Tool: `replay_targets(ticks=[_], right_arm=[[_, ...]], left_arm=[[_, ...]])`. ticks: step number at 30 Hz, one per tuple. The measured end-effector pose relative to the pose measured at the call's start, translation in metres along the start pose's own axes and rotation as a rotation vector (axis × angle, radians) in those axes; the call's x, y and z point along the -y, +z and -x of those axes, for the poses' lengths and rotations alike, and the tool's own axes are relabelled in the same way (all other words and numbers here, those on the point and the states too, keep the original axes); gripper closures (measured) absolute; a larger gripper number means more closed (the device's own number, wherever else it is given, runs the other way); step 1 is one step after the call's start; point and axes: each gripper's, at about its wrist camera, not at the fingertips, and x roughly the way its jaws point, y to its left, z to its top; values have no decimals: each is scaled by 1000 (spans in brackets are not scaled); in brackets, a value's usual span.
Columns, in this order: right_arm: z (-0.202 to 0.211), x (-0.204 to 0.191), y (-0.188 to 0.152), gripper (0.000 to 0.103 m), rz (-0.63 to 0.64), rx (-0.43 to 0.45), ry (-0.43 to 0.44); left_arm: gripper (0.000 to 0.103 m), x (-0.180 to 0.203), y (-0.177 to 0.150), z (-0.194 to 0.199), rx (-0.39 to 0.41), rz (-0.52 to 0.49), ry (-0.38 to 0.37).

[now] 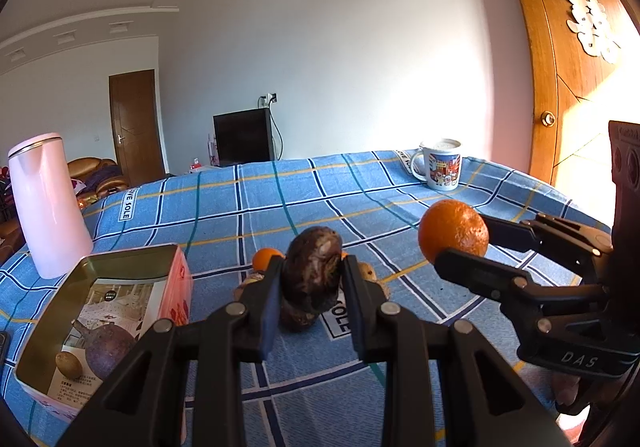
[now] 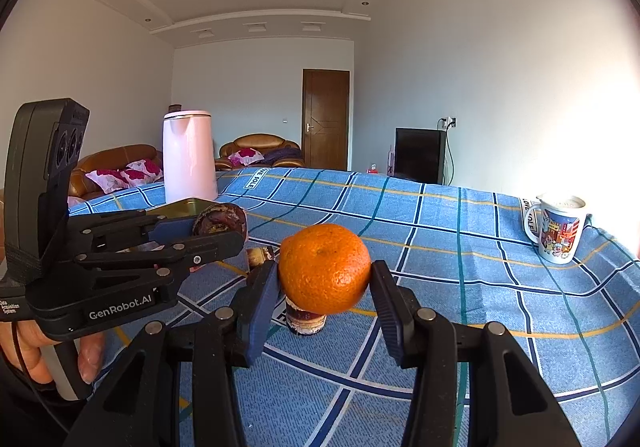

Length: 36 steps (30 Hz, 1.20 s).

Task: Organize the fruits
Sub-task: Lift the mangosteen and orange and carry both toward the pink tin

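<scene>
Orange and dark brown mark the two fruits in hand: the right gripper (image 2: 325, 283) is clamped on a round orange (image 2: 325, 269), and the left gripper (image 1: 311, 279) is pinched narrow on a wrinkled brown fruit (image 1: 313, 275), both lifted clear of the blue checked cloth (image 1: 360, 183). At the left, near the pink jug (image 1: 48, 203), an open tin box (image 1: 120, 259) lies on the cloth; inside it rest a purple-brown round fruit (image 1: 108, 353) and a small tan fruit (image 1: 69, 365). Beneath and behind the held brown fruit a small pile remains on the cloth, among it another small orange (image 1: 265, 258), though what else lies there is mostly hidden. A printed mug (image 1: 440, 165) stands well apart at the far right edge. By my reading, the step in hand is the carry, with both pieces picked up and neither yet put down. The next move likely calls for swinging the left gripper over the box's open top, lowering the brown fruit beside the two already inside without knocking them, then releasing. Whether the orange belongs in the same box I cannot tell.
</scene>
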Motion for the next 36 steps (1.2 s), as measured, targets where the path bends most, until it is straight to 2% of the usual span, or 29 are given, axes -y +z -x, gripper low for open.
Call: replay_targets(ticks=[24,36], right_arm=[[15,9,0,54,-46,103,20],[3,5,10,54,-54,40,20]], left_arm=[[73,3,3,15,69,-23,34],[73,-23,5,18,54,29,53]])
